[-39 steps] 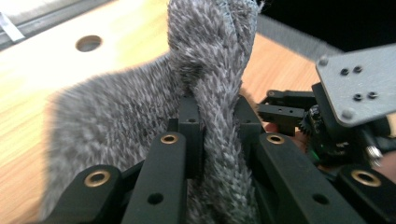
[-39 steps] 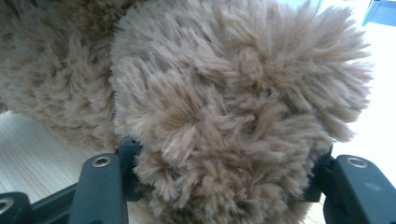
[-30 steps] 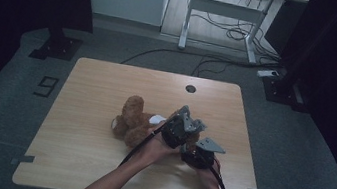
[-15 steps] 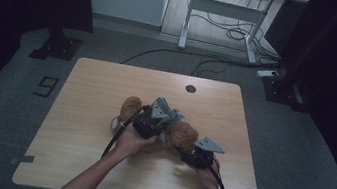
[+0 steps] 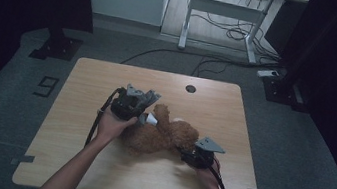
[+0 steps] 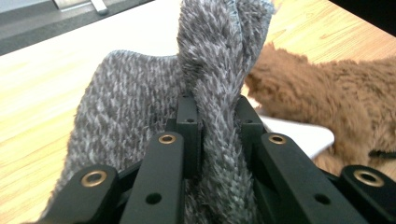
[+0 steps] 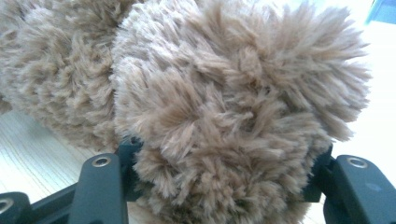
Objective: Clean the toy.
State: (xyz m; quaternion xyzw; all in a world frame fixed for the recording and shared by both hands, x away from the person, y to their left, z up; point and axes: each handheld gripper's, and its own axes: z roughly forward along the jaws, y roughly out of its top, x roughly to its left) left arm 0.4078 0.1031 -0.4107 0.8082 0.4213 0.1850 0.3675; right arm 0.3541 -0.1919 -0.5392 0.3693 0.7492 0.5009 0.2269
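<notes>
Toy: brown plush bear [image 5: 160, 133], shaggy pile, lay centre of frame on the desk [image 5: 70, 161].
Garment: grey knitted fabric [image 6: 140, 93] with fuzzy edge, small, bunched.
Left hand-held gripper [image 5: 135, 104]: jaws pinched the grey fabric, just upper left of the bear.
Right hand-held gripper [image 5: 196, 155]: jaws clamped on a plush limb at the bear's lower right.
Change: left hand-held gripper had travelled leftward across the bear; right one unmoved.
</notes>
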